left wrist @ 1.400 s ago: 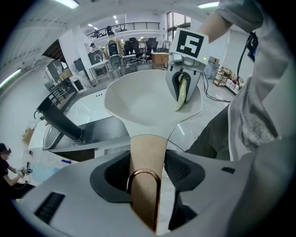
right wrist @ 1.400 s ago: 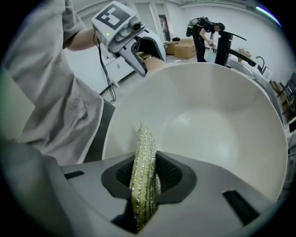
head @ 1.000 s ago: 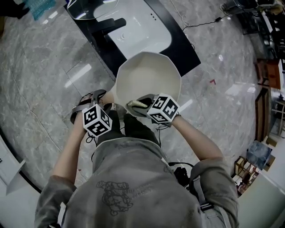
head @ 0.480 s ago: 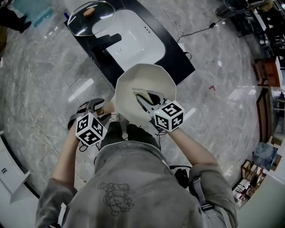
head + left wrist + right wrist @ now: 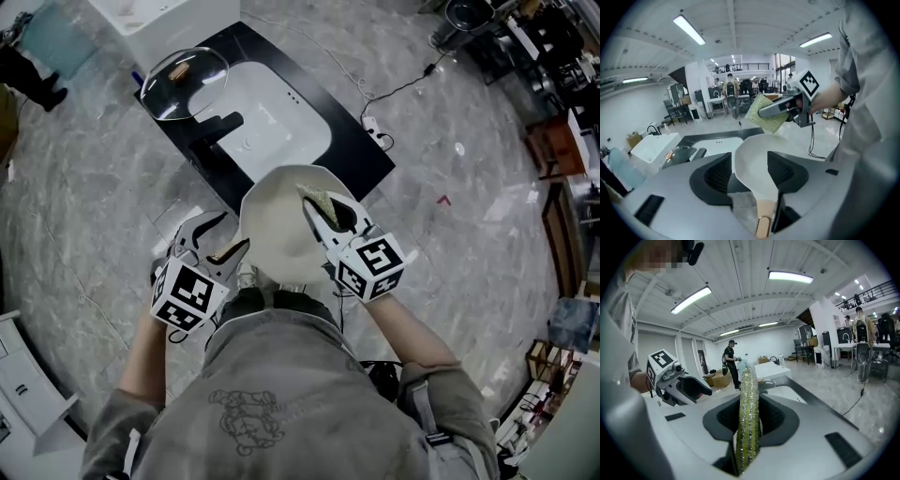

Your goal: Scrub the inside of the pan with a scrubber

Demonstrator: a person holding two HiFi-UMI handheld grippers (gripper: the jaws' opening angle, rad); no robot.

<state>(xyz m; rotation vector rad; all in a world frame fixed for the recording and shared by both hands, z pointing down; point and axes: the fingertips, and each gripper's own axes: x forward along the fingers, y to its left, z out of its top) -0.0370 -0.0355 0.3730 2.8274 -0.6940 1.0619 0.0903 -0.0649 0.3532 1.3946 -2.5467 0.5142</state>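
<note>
A white pan hangs in the air in front of me, tilted, above the floor. Its wooden handle lies between the jaws of my left gripper, which is shut on it; the jaws have just opened slightly wider with the handle still between them. In the left gripper view the pan fills the gap between the pads. My right gripper is shut on a flat green scrubber, held over the pan's far side. The right gripper view shows the scrubber edge-on between the jaws.
A black countertop with a white sink, a black faucet and a glass lid lies beyond the pan. A power strip with its cable lies on the marble floor. People stand far off.
Both grippers have risen, lifting the pan with them. The scrubber has moved from low near the pan's near rim up toward its far side.
</note>
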